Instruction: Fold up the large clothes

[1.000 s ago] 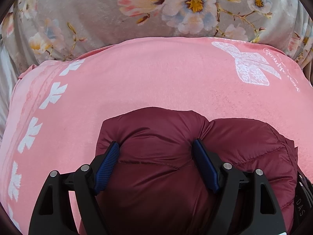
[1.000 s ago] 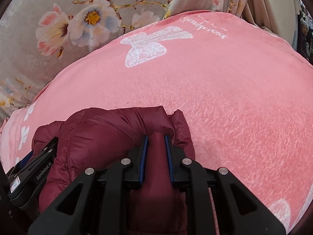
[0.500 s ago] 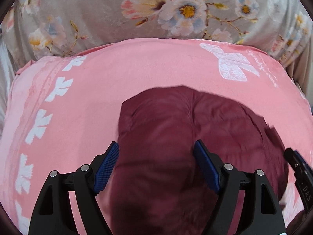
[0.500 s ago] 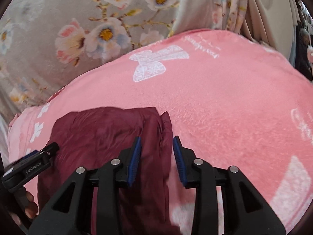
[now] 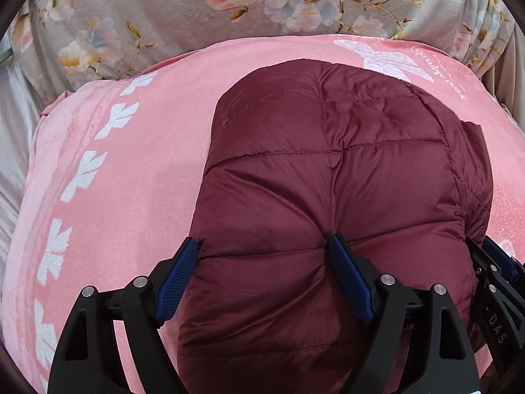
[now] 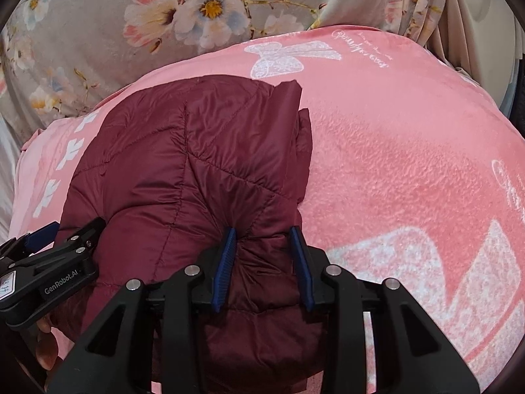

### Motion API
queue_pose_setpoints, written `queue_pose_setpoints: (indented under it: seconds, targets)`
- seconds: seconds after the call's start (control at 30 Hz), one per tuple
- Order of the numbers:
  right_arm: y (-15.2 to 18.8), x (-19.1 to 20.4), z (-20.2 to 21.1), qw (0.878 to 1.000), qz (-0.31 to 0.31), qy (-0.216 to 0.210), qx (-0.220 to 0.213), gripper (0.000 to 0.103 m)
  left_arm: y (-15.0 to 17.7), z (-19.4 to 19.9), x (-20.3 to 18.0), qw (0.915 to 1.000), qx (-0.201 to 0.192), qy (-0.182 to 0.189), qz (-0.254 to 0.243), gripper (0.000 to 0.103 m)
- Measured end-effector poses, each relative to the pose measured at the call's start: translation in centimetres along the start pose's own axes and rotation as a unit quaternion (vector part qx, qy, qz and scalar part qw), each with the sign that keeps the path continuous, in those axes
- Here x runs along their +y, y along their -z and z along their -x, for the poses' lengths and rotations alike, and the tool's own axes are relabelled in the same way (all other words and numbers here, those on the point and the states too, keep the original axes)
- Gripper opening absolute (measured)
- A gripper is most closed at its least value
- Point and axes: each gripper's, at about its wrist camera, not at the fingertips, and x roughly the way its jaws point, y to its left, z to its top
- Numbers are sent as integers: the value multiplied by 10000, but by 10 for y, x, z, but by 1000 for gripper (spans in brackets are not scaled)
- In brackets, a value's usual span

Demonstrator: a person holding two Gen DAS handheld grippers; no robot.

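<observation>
A maroon quilted puffer jacket (image 5: pixel 334 177) lies folded into a compact bundle on a pink blanket (image 5: pixel 131 177). It also shows in the right wrist view (image 6: pixel 183 170). My left gripper (image 5: pixel 264 275) is open, its jaws wide apart over the jacket's near left part. My right gripper (image 6: pixel 262 262) is open, its blue pads straddling a bunched fold at the jacket's near right edge. The right gripper shows at the right edge of the left view (image 5: pixel 495 282), and the left gripper at the left of the right view (image 6: pixel 49 262).
The pink blanket (image 6: pixel 410 170) has white bow and leaf prints. A grey floral bedcover (image 5: pixel 183 10) lies beyond it. Pale curtain folds (image 6: pixel 472 23) hang at the far right.
The right gripper has opened and let go of the jacket fold. The jacket has spread forward from a lifted bunch and now lies flatter on the blanket.
</observation>
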Motion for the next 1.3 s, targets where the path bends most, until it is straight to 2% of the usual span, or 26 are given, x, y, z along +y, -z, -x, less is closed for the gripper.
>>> queue_pose_setpoints:
  seconds: [0.27, 0.5, 0.6, 0.67, 0.83, 0.97, 1.07, 1.1, 1.17, 1.23, 1.27, 1.3]
  targets:
    - [8, -2, -3, 9999, -55, -15, -116, 34, 4, -3, -5, 9997, -128, -210, -98, 81]
    - [9, -5, -4, 9998, -111, -59, -147, 39, 6, -3, -4, 9997, -123, -203, -100, 81]
    - [5, -20, 3, 9992, -388, -131, -40, 61, 2, 3, 12, 9997, 117, 179, 83, 81]
    - [3, -37, 9, 9960, -729, -511, 76, 61, 0, 7, 36, 9962, 276, 695, 457, 81]
    - [-6, -58, 1, 9833, -1266, -1223, 471, 61, -6, -7, 84, 9848, 590, 1208, 1101, 81]
    - [-7, -54, -21, 9662, -1561, -1847, 889, 65, -7, -28, 98, 9649, 921, 1954, 1495, 81]
    - [-9, -51, -26, 9644, -1601, -1934, 832, 71, -4, -46, 96, 9469, 1120, 2515, 1660, 83]
    - [-10, -50, -28, 9636, -1614, -1967, 825, 71, -4, -46, 95, 9455, 1104, 2559, 1685, 84]
    - [-11, -48, -30, 9615, -1625, -2062, 810, 71, -7, -44, 86, 9499, 984, 2553, 1511, 84]
    - [-13, -42, -36, 9584, -1617, -2224, 769, 56, -12, -37, 74, 9585, 838, 2401, 1289, 77]
    - [-13, -41, -38, 9574, -1638, -2255, 750, 52, -15, -33, 68, 9642, 755, 2262, 1162, 72]
    - [-15, -37, -38, 9583, -1637, -2241, 687, 42, -17, -30, 65, 9687, 672, 2145, 1052, 64]
